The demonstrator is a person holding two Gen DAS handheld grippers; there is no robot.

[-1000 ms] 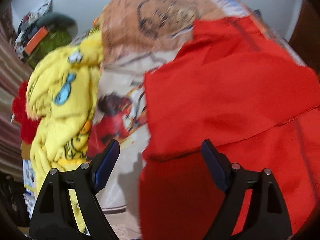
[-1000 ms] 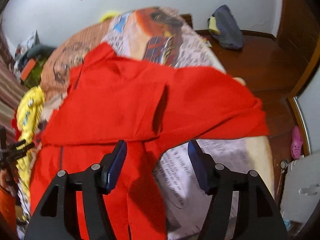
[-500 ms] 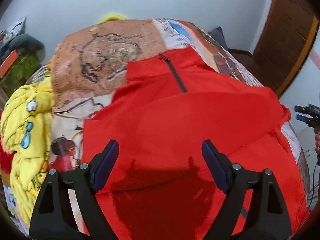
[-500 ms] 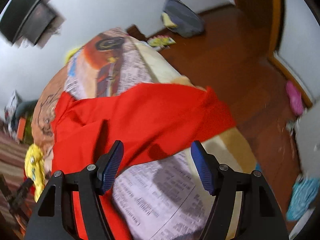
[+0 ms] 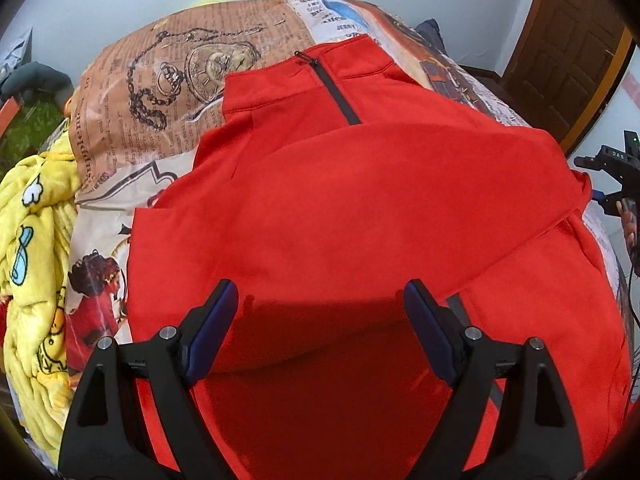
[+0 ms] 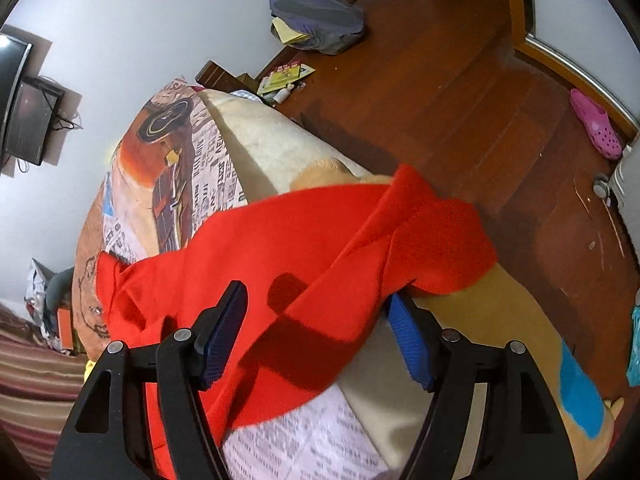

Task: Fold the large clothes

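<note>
A large red zip-neck sweatshirt (image 5: 340, 208) lies spread on the bed, collar at the far end, one sleeve folded across its front. My left gripper (image 5: 320, 328) is open and empty, hovering over the lower part of the garment. In the right wrist view the same sweatshirt (image 6: 304, 248) shows, its sleeve end (image 6: 436, 236) draped over the bed's right edge. My right gripper (image 6: 316, 332) is open, its jaws on either side of a fold of the red fabric, not closed on it. The right gripper also shows in the left wrist view (image 5: 616, 184) at the far right.
The bed has a newspaper-print cover (image 5: 168, 92). A yellow blanket (image 5: 32, 248) is heaped at the bed's left. Right of the bed is wooden floor (image 6: 460, 92) with a grey bag (image 6: 316, 16), a pink clog (image 6: 596, 128) and a wooden door (image 5: 568, 48).
My left gripper has swung right from the yellow blanket to sit centred over the red sweatshirt. My right gripper has turned right and moved toward the sleeve at the bed's edge. Both stayed open.
</note>
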